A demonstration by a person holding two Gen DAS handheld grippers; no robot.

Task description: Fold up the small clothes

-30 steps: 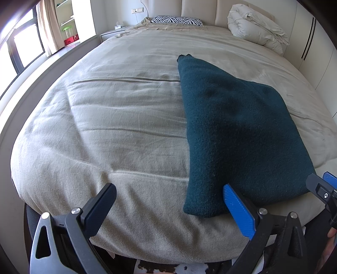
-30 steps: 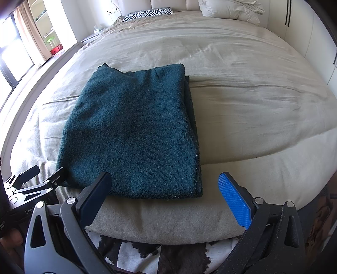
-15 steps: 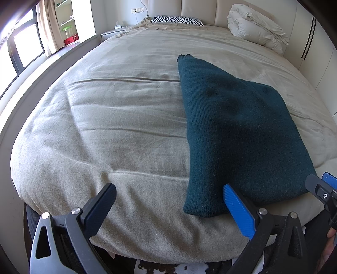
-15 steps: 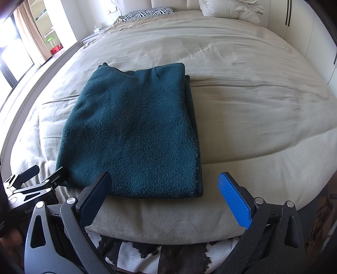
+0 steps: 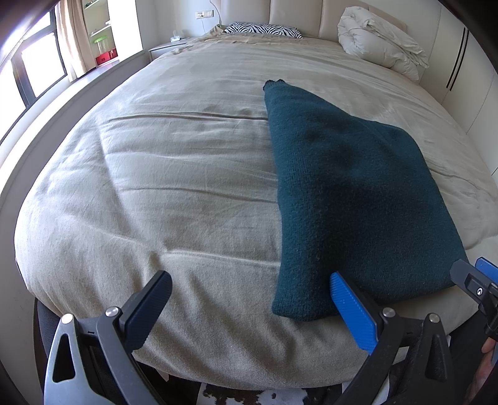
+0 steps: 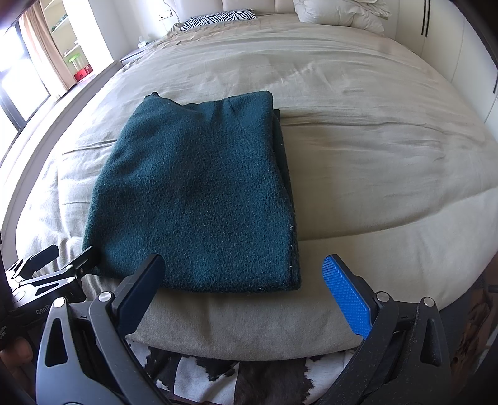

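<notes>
A dark teal knitted garment (image 5: 348, 193) lies folded into a flat rectangle near the front edge of the bed; it also shows in the right wrist view (image 6: 199, 199). My left gripper (image 5: 249, 308) is open and empty, just off the garment's near left corner. My right gripper (image 6: 242, 289) is open and empty, just in front of the garment's near edge. Each gripper shows at the edge of the other's view: the right one (image 5: 479, 280) and the left one (image 6: 53, 264).
The beige bed cover (image 5: 174, 162) spreads wide to the left and right (image 6: 373, 149). A zebra pillow (image 5: 264, 28) and a rolled white duvet (image 5: 379, 46) lie at the headboard. A cowhide rug (image 6: 218, 374) lies below the bed's front edge.
</notes>
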